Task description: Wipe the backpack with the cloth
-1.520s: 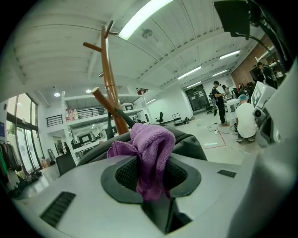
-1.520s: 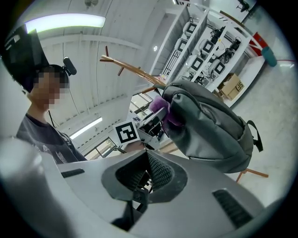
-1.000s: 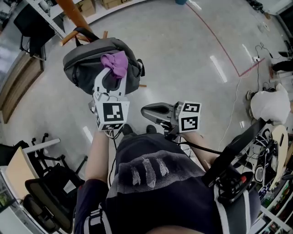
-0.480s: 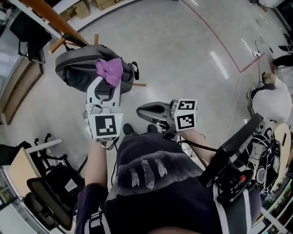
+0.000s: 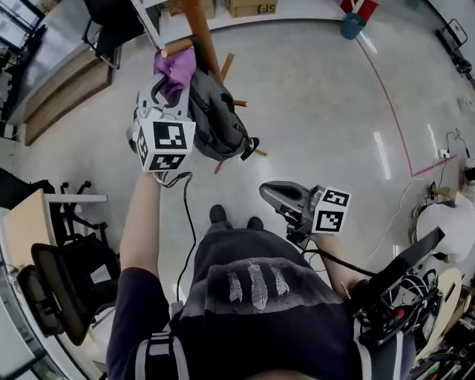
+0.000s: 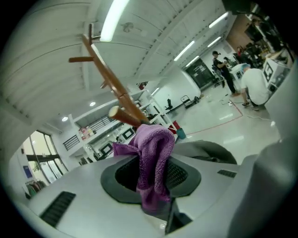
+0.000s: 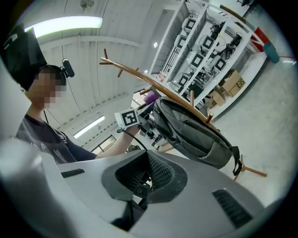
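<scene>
Floor (image 5: 319, 111), hung backpack (image 5: 221, 122), left gripper (image 5: 170, 86) clamping cloth (image 6: 153, 148)

A large lab hall: polished grey concrete floor (image 5: 319, 96) with a red tape line (image 5: 385, 104), tall white racks of equipment (image 7: 205, 46), brown cardboard boxes (image 5: 251, 7), black swivel chairs (image 5: 59, 289)

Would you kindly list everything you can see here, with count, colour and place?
backpack: one, grey, hanging on the coat rack ahead of the person
cloth: one, purple, by a rack peg above the backpack
coat rack: one, brown wood, upper centre
cardboard box: one, brown, top edge
office chairs: at least two, black, lower left and top left
floor line: one, red, right side
left hand-held gripper: one, white, held up, shut on the cloth
right hand-held gripper: one, grey, low by the person's waist, jaws together, empty
</scene>
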Action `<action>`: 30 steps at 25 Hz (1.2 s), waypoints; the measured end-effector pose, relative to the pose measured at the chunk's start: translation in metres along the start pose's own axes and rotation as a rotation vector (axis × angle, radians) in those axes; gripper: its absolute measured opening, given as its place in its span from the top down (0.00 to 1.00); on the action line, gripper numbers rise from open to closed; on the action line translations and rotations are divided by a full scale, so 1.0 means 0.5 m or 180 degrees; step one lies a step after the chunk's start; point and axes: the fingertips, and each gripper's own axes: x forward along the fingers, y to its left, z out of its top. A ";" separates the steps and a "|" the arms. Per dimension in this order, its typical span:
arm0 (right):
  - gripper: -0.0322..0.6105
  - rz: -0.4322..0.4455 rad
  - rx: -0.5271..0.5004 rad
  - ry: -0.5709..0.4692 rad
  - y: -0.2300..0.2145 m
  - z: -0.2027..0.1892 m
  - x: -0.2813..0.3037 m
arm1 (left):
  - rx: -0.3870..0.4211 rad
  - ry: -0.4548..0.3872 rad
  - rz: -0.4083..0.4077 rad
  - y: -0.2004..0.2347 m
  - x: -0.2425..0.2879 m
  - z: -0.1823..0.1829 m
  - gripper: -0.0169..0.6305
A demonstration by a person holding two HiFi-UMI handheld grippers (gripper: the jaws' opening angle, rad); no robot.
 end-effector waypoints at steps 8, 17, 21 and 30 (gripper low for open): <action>0.94 -0.0069 0.0047 -0.0016 -0.007 -0.008 -0.003 | 0.1274 -0.0196 -0.0271 -0.191 -0.065 0.090 0.80; 0.94 -0.0069 0.0023 -0.0102 0.009 -0.016 -0.017 | 0.1839 -0.0160 -0.0945 -0.375 -0.070 0.108 0.80; 0.94 -0.0119 0.0043 -0.0161 0.009 -0.024 -0.039 | 0.1939 0.0025 -0.1247 -0.450 -0.061 0.054 0.80; 0.94 -0.0194 0.0078 -0.0207 0.015 -0.041 -0.072 | 0.1660 0.0503 -0.1007 -0.459 -0.066 -0.089 0.80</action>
